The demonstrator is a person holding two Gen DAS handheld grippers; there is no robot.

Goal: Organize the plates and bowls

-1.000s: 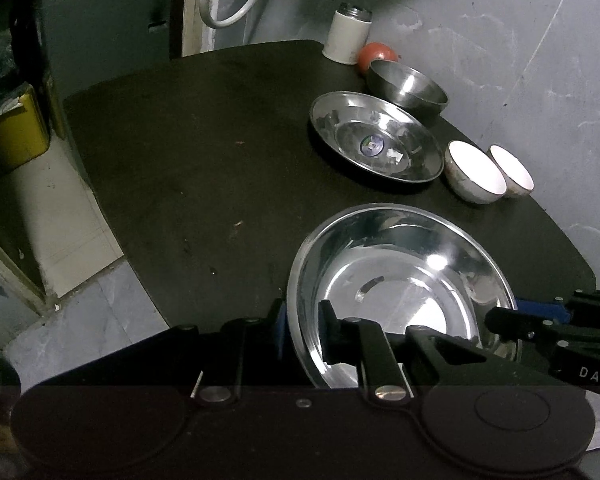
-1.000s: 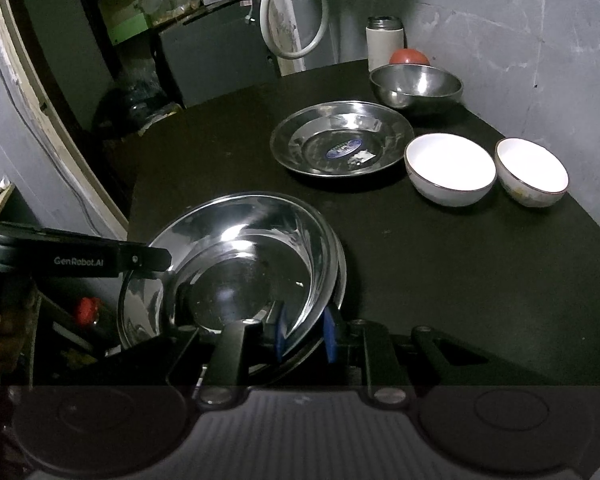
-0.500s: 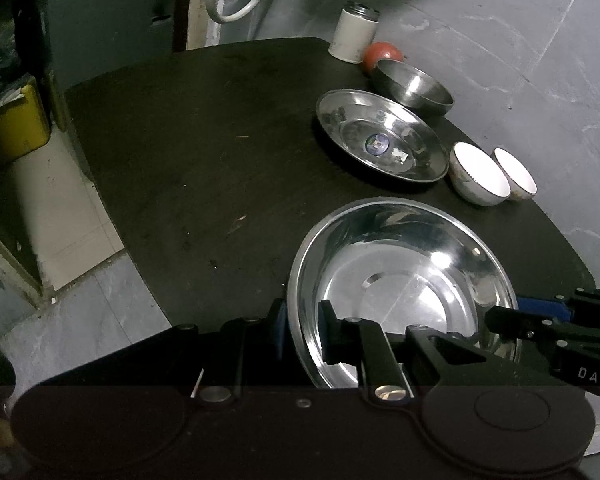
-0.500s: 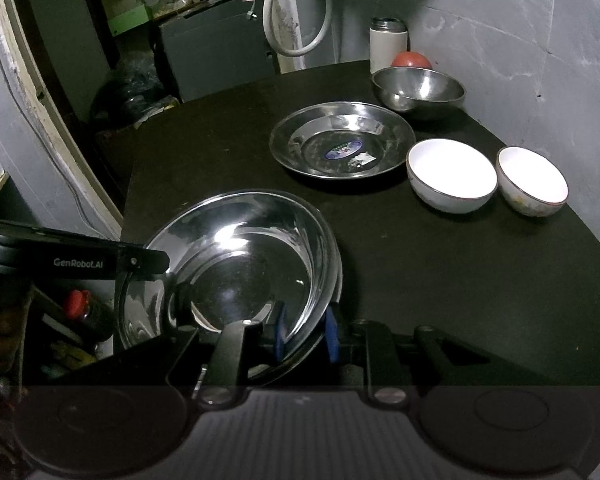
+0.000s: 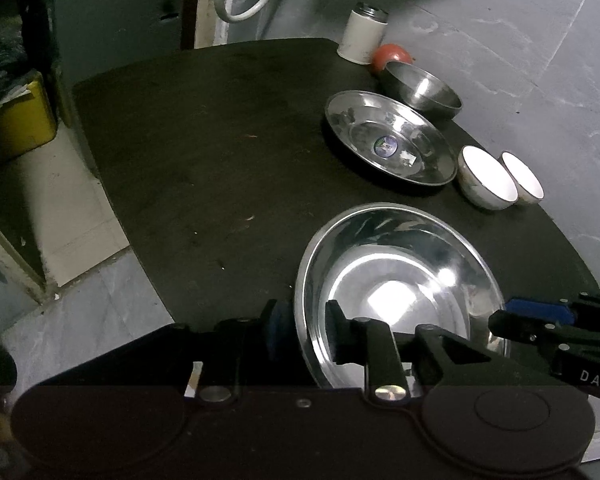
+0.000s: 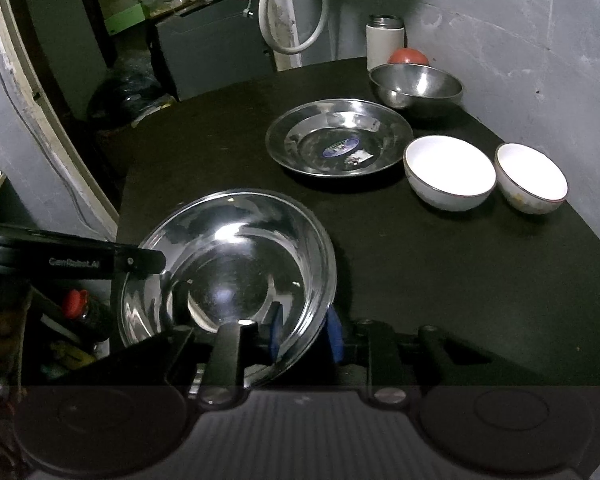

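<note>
A large steel plate (image 5: 396, 280) (image 6: 236, 264) is held above the near edge of the black table (image 5: 220, 168) by both grippers. My left gripper (image 5: 302, 330) is shut on its left rim. My right gripper (image 6: 304, 334) is shut on its right rim; it also shows in the left wrist view (image 5: 536, 316). Farther back lie a second steel plate (image 5: 390, 142) (image 6: 340, 142), a steel bowl (image 5: 422, 90) (image 6: 416, 86) and two white bowls, one nearer the plate (image 5: 484, 178) (image 6: 448, 172) and one beyond it (image 5: 522, 178) (image 6: 532, 178).
A white canister (image 5: 362, 36) (image 6: 384, 42) and a red ball (image 5: 392, 56) (image 6: 408, 57) stand at the table's far end by the grey wall. A yellow bin (image 5: 16, 120) stands on the floor to the left. A red-capped bottle (image 6: 80, 308) sits below the table edge.
Both grippers have lifted the large plate a little and drawn it back; the far dishes look slightly farther away. The grips are unchanged.
</note>
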